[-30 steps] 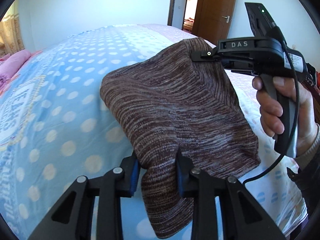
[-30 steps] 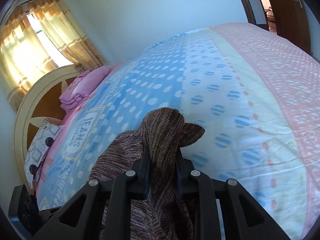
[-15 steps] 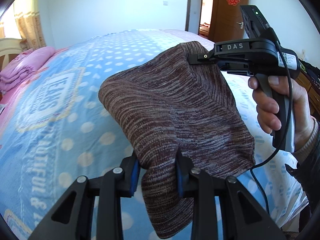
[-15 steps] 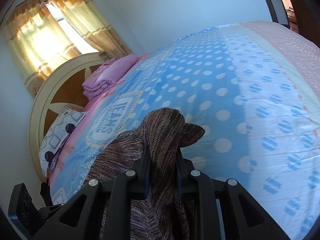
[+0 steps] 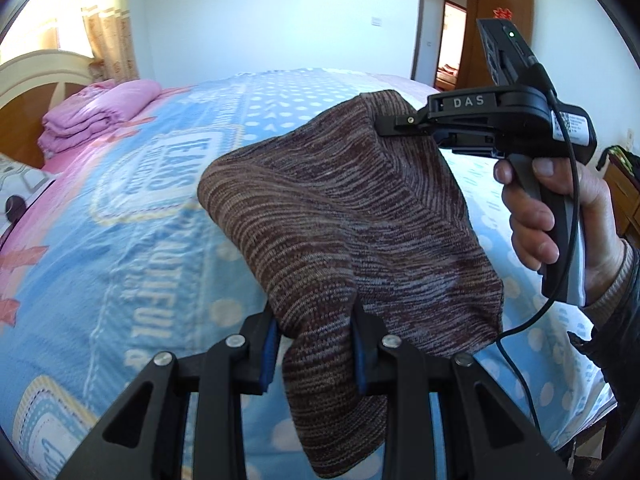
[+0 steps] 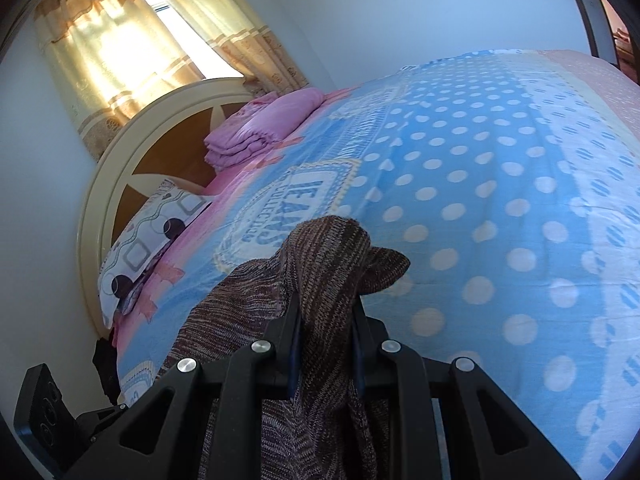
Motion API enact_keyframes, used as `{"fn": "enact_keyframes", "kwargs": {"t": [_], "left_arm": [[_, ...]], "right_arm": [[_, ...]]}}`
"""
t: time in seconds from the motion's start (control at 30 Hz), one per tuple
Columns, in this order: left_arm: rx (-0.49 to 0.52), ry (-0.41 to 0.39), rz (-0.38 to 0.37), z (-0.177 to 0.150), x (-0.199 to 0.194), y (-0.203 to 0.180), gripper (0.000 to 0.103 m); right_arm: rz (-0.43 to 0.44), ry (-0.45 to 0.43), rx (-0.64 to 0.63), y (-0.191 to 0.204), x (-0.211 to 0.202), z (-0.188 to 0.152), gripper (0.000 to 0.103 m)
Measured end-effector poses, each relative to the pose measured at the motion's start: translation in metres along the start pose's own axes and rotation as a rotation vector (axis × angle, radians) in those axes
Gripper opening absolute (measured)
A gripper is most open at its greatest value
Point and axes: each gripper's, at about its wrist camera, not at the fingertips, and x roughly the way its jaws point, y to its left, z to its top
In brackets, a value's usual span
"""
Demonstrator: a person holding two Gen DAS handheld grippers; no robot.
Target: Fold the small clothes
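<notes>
A small brown knitted garment (image 5: 340,232) hangs in the air above the bed, held between both grippers. My left gripper (image 5: 316,344) is shut on its near edge, with a flap drooping below the fingers. My right gripper (image 6: 326,340) is shut on another bunched edge of the garment (image 6: 328,256). In the left wrist view the right gripper (image 5: 384,126) shows at the upper right, pinching the cloth's far top corner, with the hand on its handle. The garment sags between the two grips.
The bed (image 6: 500,200) has a blue polka-dot cover with a printed label patch (image 5: 168,176). A folded pink blanket (image 6: 260,128) and a patterned pillow (image 6: 148,236) lie by the round headboard (image 6: 120,168). A wooden door (image 5: 500,40) stands at the far right.
Both grippers, still holding the garment, have swung to the left, bringing the headboard, pink blanket and window into view. The grips on the cloth are unchanged.
</notes>
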Motion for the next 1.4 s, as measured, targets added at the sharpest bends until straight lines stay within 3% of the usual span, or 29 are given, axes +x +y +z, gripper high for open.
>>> {"fn": "enact_keyframes", "kwargs": {"t": [0.63, 1.07, 1.27, 1.33, 1.4], "left_arm": [[-0.095, 0.004, 0.103, -0.037, -0.024, 0.07, 0.031], [-0.168, 0.064, 0.136, -0.066, -0.004, 0.096, 0.033], [-0.198, 0.089, 0.162, -0.073, 0.008, 0.102, 0.051], [-0.202, 0.09, 0.195, -0.074, 0.007, 0.102, 0.066], [-0.201, 0.096, 0.215, -0.075, 0.005, 0.101, 0.069]], "right_arm": [[0.068, 0.123, -0.108, 0.094, 0.093, -0.007, 0.02], [0.017, 0.221, -0.131, 0.106, 0.159, -0.026, 0.02], [-0.046, 0.291, -0.097, 0.083, 0.188, -0.033, 0.022], [-0.056, 0.288, -0.078, 0.079, 0.187, -0.033, 0.025], [-0.103, 0.25, -0.085, 0.082, 0.175, -0.031, 0.028]]}}
